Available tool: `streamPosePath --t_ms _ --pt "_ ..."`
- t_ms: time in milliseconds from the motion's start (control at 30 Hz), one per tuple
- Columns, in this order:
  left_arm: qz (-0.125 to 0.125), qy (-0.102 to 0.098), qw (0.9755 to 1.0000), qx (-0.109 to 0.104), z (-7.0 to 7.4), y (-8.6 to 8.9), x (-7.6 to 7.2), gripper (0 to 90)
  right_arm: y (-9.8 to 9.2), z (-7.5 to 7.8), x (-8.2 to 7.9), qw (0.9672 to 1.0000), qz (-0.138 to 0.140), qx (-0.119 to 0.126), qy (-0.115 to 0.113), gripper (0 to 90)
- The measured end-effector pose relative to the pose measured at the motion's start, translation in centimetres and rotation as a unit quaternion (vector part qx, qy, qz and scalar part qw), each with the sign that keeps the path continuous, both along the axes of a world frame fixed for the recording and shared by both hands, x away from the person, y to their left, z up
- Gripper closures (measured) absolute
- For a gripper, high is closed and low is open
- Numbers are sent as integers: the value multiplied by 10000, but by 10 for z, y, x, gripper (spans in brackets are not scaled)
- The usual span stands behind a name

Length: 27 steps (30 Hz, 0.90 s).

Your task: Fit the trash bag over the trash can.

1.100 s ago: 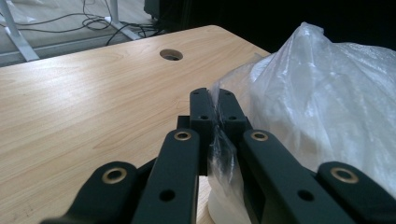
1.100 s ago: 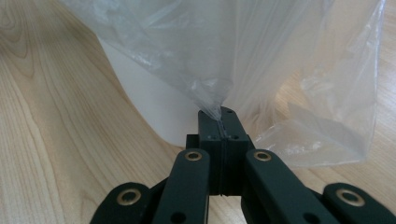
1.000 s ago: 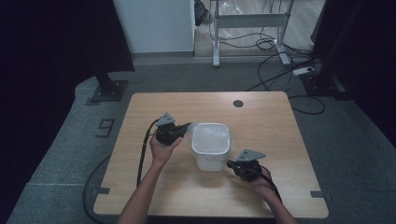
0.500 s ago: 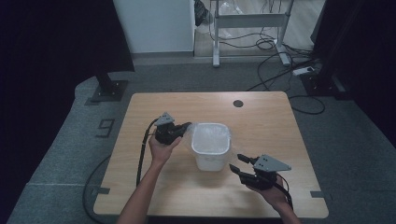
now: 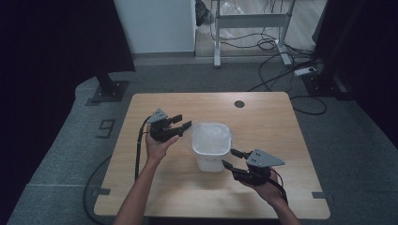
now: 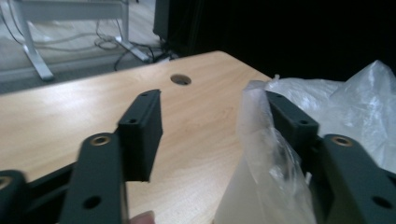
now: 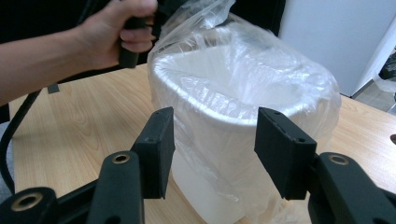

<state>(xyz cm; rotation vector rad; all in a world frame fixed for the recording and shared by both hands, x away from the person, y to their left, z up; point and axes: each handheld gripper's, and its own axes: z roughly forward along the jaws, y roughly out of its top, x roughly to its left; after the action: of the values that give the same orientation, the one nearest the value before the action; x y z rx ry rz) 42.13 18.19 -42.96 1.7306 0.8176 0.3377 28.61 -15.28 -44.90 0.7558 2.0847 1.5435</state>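
A white bin lined with a clear plastic bag stands mid-table. My left gripper sits at the bin's left rim. Its jaws have just been opening and stand open. A loose flap of bag film clings to the right-hand jaw, and the other pad is bare. My right gripper hovers off the bin's near right side, open, with its jaws pointing at the bin. In the right gripper view the lined bin rises beyond the open gripper, apart from both pads.
The wooden table has a round cable hole at the back. The left gripper's cable trails off the table's left side. Beyond the table are a metal desk frame and floor cables.
The left gripper's jaws have opened at the bin's rim. The right gripper drew back from the bin toward the near right, rose, and opened.
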Motion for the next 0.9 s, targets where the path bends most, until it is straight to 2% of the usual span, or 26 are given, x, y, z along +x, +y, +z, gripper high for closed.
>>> streamPosePath --t_ms 167,300,400,467,600,700,767,867,900 --pt "146 -135 9998 -100 10 8 -3 319 -1 0 2 10000 -25 48 25 476" --pt "128 -171 9996 -164 15 13 -5 277 -2 0 1 10000 -29 38 31 478" --pt "-61 -159 9997 -176 18 13 -5 238 -2 1 2 10000 -22 55 46 480" --pt "-242 -42 9997 -91 18 10 -2 186 -2 1 3 10000 -19 66 39 481" --pt "-530 -6 9986 -77 19 2 4 129 0 3 5 9999 -6 103 51 482" --pt "-662 57 9977 117 20 -7 8 65 2 3 5 9999 31 95 49 483" --pt "-571 -45 9982 158 20 -9 9 56 3 3 6 9999 54 93 55 483" --pt "-499 -83 9987 47 21 -7 9 63 2 4 5 9999 56 102 51 483" --pt "-444 -152 9989 44 22 -6 7 70 1 4 5 9999 55 105 49 483"
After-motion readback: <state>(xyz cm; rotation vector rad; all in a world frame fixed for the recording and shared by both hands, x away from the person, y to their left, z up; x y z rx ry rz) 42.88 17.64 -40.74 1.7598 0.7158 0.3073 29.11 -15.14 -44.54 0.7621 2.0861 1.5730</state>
